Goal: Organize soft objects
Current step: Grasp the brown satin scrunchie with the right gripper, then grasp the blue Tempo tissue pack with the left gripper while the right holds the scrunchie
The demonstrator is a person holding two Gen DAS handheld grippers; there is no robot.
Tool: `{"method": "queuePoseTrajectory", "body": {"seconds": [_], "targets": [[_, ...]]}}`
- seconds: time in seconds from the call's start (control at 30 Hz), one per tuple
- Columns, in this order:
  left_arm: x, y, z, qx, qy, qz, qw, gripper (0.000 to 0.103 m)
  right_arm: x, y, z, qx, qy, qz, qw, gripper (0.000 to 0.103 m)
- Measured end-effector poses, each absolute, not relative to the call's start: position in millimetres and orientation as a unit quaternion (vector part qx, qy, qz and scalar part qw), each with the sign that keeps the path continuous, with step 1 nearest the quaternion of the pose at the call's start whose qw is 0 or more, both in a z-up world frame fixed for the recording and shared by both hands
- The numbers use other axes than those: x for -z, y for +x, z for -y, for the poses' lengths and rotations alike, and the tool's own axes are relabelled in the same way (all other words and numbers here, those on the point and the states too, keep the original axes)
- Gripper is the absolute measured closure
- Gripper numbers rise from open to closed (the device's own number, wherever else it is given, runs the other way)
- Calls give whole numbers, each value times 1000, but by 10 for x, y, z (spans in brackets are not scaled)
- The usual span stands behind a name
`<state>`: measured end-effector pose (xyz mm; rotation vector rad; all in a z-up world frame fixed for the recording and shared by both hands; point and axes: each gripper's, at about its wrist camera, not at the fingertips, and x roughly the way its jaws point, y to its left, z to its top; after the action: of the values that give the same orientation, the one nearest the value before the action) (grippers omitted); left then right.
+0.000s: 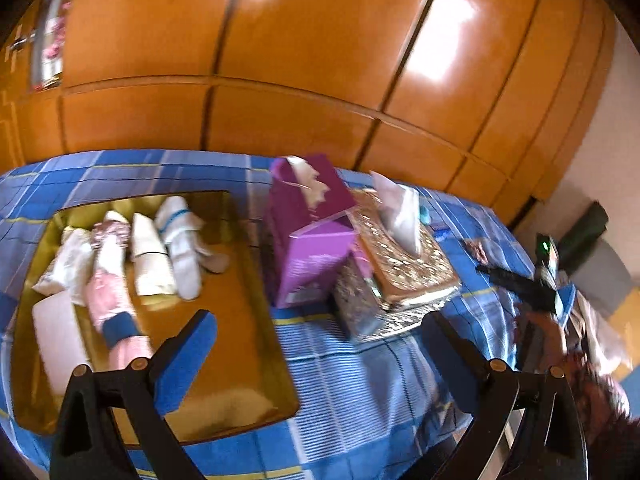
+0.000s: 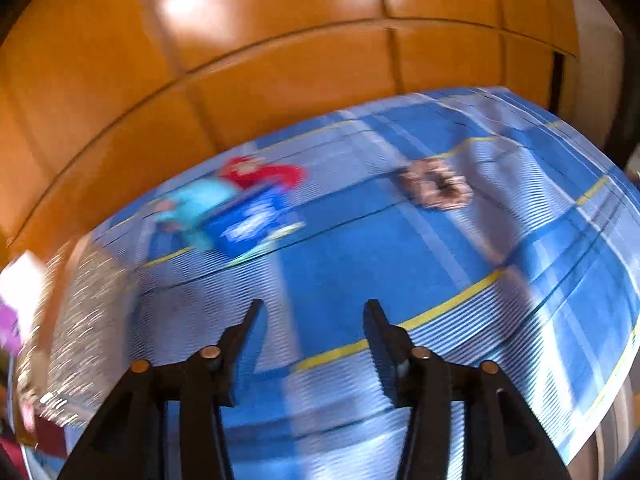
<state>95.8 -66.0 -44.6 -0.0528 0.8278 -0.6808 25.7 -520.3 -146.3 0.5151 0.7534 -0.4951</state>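
Two grippers are spread wide with nothing between their fingers. The left gripper (image 1: 320, 344) hangs over the blue plaid cloth (image 1: 352, 376), its left finger above the near part of the gold tray (image 1: 244, 320). On the tray, nearest the camera, lies a pale pink block (image 1: 56, 332); beside it a pink rolled cloth with a blue band (image 1: 114, 304) extends toward the fingers. Farther back in the tray stand a cream roll (image 1: 150, 260), a white roll with a blue stripe (image 1: 180, 240) and a white bundle (image 1: 66, 260), all side by side and touching. Right of the tray sit a purple carton (image 1: 308, 228) and, touching it, a glittery tissue box (image 1: 404, 268) with a tissue sticking up. The right gripper (image 2: 312, 336) hangs over bare cloth; this view is heavily blurred. Beyond it, well apart, lie a pink scrunchie (image 2: 438, 186) to the right and, to the left, a blue packet (image 2: 248, 220), a light blue item (image 2: 196, 204) and a red item (image 2: 264, 174) clustered together. Orange wardrobe doors (image 1: 280, 60) close the background.
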Motion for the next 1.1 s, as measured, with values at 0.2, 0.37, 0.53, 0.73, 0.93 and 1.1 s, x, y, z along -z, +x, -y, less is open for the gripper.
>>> {"method": "queuePoseTrajectory", "body": {"seconds": [0.2, 0.37, 0.53, 0.73, 0.93, 1.1], "targets": [[401, 897, 976, 343, -1, -396, 852, 0, 1354, 552, 5905, 268, 239, -352, 864, 24], [325, 836, 1189, 354, 17, -393, 849, 0, 1502, 860, 6191, 294, 216, -382, 849, 24], [295, 797, 1365, 358, 39, -394, 845, 0, 1702, 994, 6305, 306, 201, -400, 840, 24], [257, 785, 1547, 366, 51, -395, 841, 0, 1879, 947, 6352, 305, 210, -386, 845, 33], [222, 752, 1755, 384, 56, -393, 834, 0, 1849, 795, 6415, 291, 245, -361, 852, 78], [198, 736, 1998, 397, 65, -394, 826, 0, 1806, 682, 6321, 272, 259, -355, 856, 82]]}}
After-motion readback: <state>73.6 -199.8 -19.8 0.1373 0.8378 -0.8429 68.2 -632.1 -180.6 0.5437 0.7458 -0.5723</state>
